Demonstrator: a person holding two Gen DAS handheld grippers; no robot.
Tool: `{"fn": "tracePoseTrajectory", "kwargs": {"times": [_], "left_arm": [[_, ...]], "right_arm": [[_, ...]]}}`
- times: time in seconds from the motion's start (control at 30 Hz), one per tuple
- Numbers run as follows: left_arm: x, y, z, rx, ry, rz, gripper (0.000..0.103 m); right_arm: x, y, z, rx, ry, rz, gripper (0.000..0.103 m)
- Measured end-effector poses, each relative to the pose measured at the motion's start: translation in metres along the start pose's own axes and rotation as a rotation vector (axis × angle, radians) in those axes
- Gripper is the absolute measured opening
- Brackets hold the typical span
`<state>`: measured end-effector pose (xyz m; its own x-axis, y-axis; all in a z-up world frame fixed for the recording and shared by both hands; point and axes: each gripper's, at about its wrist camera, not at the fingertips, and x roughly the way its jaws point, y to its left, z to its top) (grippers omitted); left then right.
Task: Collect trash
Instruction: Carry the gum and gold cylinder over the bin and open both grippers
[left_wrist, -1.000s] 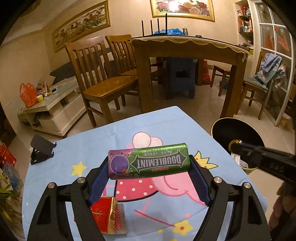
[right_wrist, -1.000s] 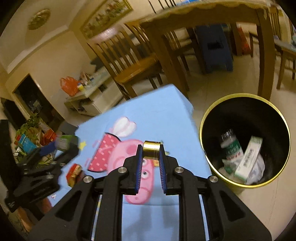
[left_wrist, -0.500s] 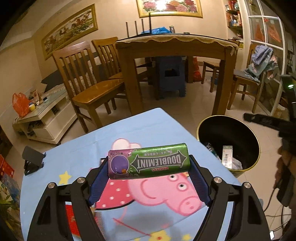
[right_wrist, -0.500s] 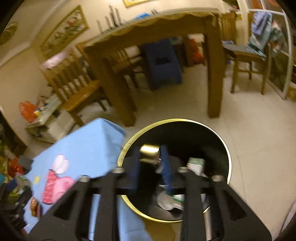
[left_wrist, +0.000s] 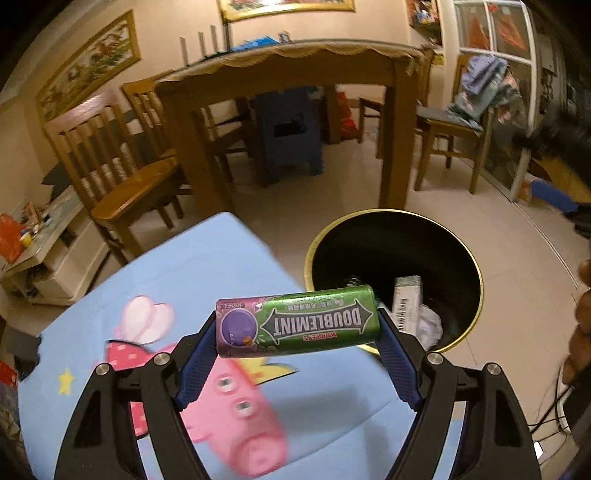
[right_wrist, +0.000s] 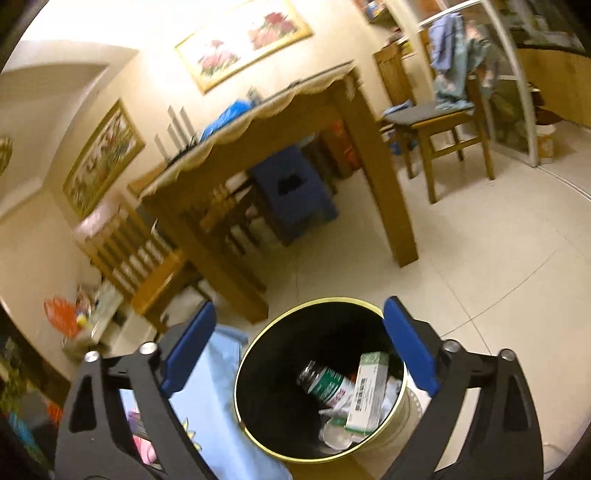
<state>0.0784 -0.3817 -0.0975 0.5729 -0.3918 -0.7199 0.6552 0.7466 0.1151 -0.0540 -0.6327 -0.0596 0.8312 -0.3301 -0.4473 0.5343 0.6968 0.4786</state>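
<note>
The black bin (right_wrist: 317, 376) sits at six o'clock under the right gripper (right_wrist: 299, 347), whose jaws have just been opening and now gape, released, nothing between them. The left gripper (left_wrist: 297, 350) grasps the gum pack (left_wrist: 297, 325) endwise, the bin at one o'clock; it likely drops next.

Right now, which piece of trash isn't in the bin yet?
The green gum pack, clamped endwise in the left gripper above the table edge. The bottle and white carton already lie inside the bin.
</note>
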Motion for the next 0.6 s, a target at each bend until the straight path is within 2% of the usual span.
{"fn": "tracePoseTrajectory", "kwargs": {"times": [0.1,0.27,0.3,0.33,0.5,0.6], "left_arm": [[0.013,-0.019,0.016,0.005,0.02,-0.038,0.078],[0.021,-0.055,0.048,0.062,-0.013,-0.081,0.079],[0.023,-0.058,0.05,0.063,-0.013,-0.076,0.085],[0.024,-0.06,0.052,0.062,-0.016,-0.066,0.095],[0.022,-0.064,0.041,0.08,-0.027,-0.057,0.096],[0.017,-0.057,0.032,0.075,-0.015,-0.053,0.096]], "right_arm": [[-0.017,-0.017,0.008,0.053,-0.056,-0.003,0.093],[-0.046,-0.045,0.016,0.135,-0.15,-0.019,0.094],[-0.049,-0.049,0.017,0.147,-0.16,-0.018,0.094],[-0.052,-0.053,0.018,0.155,-0.169,-0.022,0.094],[-0.056,-0.058,0.017,0.15,-0.16,-0.023,0.095],[-0.049,-0.048,0.016,0.123,-0.144,-0.022,0.095]]}}
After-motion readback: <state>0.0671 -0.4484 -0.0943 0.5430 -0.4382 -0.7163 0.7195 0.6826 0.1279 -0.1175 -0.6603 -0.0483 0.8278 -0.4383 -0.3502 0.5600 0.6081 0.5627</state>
